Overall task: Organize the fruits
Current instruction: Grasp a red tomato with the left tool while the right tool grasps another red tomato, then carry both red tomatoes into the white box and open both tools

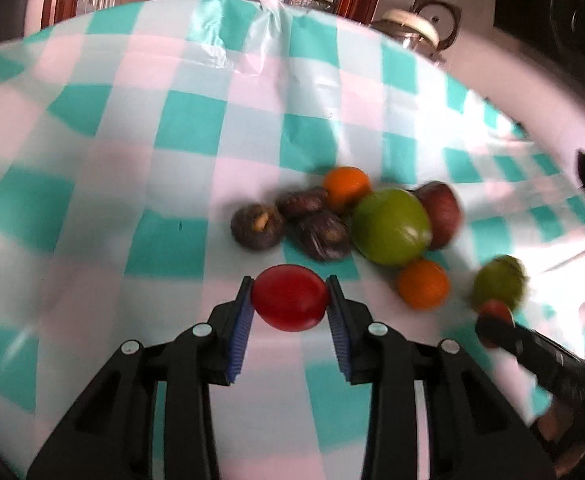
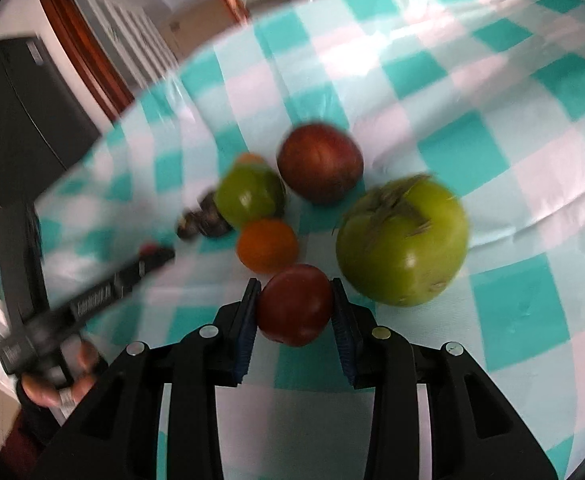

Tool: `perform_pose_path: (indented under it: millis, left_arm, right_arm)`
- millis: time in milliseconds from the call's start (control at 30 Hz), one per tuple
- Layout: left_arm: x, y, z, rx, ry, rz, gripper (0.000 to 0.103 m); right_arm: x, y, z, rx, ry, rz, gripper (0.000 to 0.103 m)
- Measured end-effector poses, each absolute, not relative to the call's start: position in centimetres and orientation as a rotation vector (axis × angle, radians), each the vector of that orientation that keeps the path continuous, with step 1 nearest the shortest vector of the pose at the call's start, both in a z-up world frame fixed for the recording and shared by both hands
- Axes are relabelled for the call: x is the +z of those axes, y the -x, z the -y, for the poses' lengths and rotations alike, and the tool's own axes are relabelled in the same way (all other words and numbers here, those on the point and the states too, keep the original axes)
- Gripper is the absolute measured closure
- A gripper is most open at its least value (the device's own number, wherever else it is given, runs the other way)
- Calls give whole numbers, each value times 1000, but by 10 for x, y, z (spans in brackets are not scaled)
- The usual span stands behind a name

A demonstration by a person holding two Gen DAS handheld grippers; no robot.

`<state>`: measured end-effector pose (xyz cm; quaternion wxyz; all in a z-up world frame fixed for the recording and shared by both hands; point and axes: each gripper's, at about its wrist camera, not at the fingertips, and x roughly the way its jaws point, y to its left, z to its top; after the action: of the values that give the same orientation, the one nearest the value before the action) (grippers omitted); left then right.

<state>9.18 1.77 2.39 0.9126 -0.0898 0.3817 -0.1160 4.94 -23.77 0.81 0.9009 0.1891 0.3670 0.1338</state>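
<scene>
Our left claw (image 1: 289,298) pinches a red tomato (image 1: 290,297); our right claw (image 2: 295,305) pinches a dark red fruit (image 2: 295,303), both lower centre.

I see a table under a teal, pink and white checked cloth (image 1: 180,120). On it lie two oranges (image 1: 423,284), green fruits (image 1: 390,227), a dark red fruit (image 2: 319,163) and three brown lumps (image 1: 257,227).
</scene>
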Motion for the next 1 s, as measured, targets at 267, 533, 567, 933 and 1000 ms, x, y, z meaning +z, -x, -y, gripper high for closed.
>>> perform_pose_path:
  millis: [267, 533, 567, 933, 1000]
  left_arm:
    - [39, 9, -15, -308, 137, -726, 67]
    - [42, 94, 12, -400, 66, -690, 67]
    - [40, 104, 18, -417, 54, -694, 67]
    - [46, 215, 129, -717, -227, -647, 66]
    - [44, 235, 152, -798, -280, -647, 66]
  right_arm:
    - [22, 56, 216, 162, -359, -725, 67]
    - [32, 150, 224, 130, -309, -726, 67]
    - [34, 160, 227, 126, -306, -721, 67]
    - [36, 284, 303, -37, -312, -692, 67]
    - [33, 310, 326, -95, -338, -688, 67]
